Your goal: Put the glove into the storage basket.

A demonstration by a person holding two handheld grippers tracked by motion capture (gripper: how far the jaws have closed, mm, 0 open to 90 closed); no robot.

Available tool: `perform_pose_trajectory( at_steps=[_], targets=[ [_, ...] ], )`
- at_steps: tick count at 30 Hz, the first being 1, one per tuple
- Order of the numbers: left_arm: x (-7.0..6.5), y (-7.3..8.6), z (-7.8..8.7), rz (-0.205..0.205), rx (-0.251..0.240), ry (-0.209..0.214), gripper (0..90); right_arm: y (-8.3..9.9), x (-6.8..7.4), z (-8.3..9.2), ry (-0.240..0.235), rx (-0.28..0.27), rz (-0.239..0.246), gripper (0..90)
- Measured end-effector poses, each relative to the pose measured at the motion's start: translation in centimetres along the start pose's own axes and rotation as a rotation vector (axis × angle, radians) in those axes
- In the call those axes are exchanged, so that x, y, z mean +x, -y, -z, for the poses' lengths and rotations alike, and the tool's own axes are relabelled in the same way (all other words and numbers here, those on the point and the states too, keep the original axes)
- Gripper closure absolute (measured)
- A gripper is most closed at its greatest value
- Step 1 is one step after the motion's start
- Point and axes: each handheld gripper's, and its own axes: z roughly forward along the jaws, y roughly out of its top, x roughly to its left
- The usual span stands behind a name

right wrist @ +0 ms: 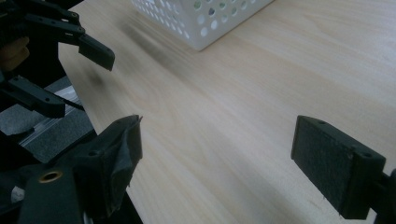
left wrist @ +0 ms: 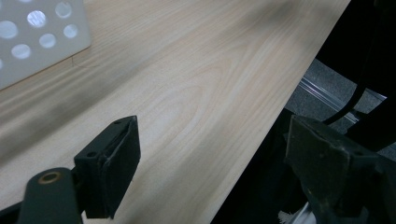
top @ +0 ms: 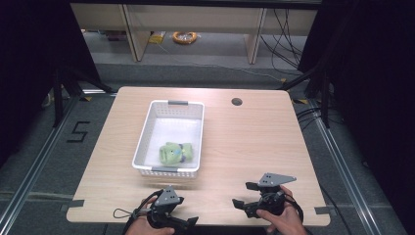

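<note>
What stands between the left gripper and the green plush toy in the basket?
The white basket's near wall stands between the left gripper and the green plush toy, which lies just behind it; from above, nothing visible covers the toy.

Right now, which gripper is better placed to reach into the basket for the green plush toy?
Left, I'd judge. The left gripper sits just below the white basket, whose near end holds the green plush toy. The right gripper is farther off to the side. Both are open and empty.
</note>
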Motion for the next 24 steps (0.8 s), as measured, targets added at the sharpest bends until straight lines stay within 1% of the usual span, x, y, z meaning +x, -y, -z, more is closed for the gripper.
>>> perform_pose_trajectory(
  at_steps=[1,2,3,4,5,7,8,9,10,11,12,13,14,15,16,17,18,19,20,22,23,24],
  targets=[
    [0.0,0.0,0.1,-0.004,0.008,-0.002,17.3,0.2,-0.1,0.0,0.002,0.007,0.011,16.9],
    [-0.1,0.1,0.0,0.005,-0.010,0.002,17.3,0.3,0.0,0.1,0.022,0.003,0.016,16.9],
    [-0.2,0.2,0.0,0.002,-0.008,-0.001,17.3,0.5,0.3,0.1,0.018,0.007,-0.001,16.9],
    [-0.2,0.2,0.1,0.003,-0.005,-0.002,17.3,0.7,0.4,0.0,0.007,0.012,0.001,16.9],
    [-0.2,0.2,0.2,-0.004,0.000,-0.002,17.3,0.7,0.5,0.1,0.018,0.033,0.018,16.9],
    [-0.2,0.4,0.2,0.007,-0.019,-0.013,17.4,1.1,0.6,0.1,0.016,0.039,0.029,16.9],
    [-0.3,0.4,0.2,0.010,-0.019,-0.014,17.5,1.3,1.0,0.2,0.029,0.048,0.006,16.9],
    [-0.2,0.5,0.3,0.001,-0.015,-0.017,17.4,1.4,0.8,0.2,0.033,0.043,0.039,16.9],
    [-0.3,0.5,0.4,0.012,-0.019,-0.012,17.4,1.6,0.9,0.2,0.037,0.047,0.041,16.9],
    [-0.3,0.5,0.4,0.030,-0.017,-0.015,17.5,1.8,0.8,0.2,0.033,0.047,0.055,16.9],
    [-0.3,0.5,0.5,0.013,-0.025,-0.022,17.4,2.0,1.0,0.2,0.026,0.051,0.045,16.9],
    [-0.3,0.6,0.6,0.013,-0.026,-0.024,17.5,2.2,1.2,0.2,0.038,0.054,0.032,16.9],
    [-0.2,0.6,0.6,0.014,-0.019,-0.017,17.5,2.4,1.2,0.3,0.030,0.064,0.019,16.9],
    [-0.3,0.6,0.6,0.015,-0.021,-0.018,17.4,2.5,0.9,0.2,0.019,0.056,0.046,16.9],
    [-0.3,0.7,0.5,0.015,-0.027,-0.022,17.5,2.6,1.3,0.4,0.032,0.078,0.008,16.9],
    [-0.4,0.7,0.5,0.033,-0.025,-0.022,17.5,2.7,0.9,0.4,0.037,0.063,0.047,16.9],
    [-0.4,0.7,0.5,0.021,-0.026,-0.022,17.5,2.7,0.9,0.4,0.034,0.064,0.045,16.8],
    [-0.4,0.7,0.5,0.031,-0.026,-0.024,17.5,2.8,0.9,0.4,0.044,0.065,0.057,16.8],
    [-0.3,0.7,0.5,0.016,-0.012,-0.034,17.6,2.8,1.2,0.5,0.031,0.077,0.003,16.9],
    [-0.2,0.7,0.4,0.012,-0.024,-0.018,17.6,2.8,0.9,0.5,0.034,0.068,0.031,16.8],
    [-0.2,0.7,0.5,0.006,-0.016,-0.025,17.6,2.8,0.9,0.5,0.035,0.068,0.032,16.9],
    [-0.2,0.8,0.4,0.007,-0.015,-0.024,17.6,2.8,0.8,0.4,0.035,0.065,0.047,16.8]
  ],
)
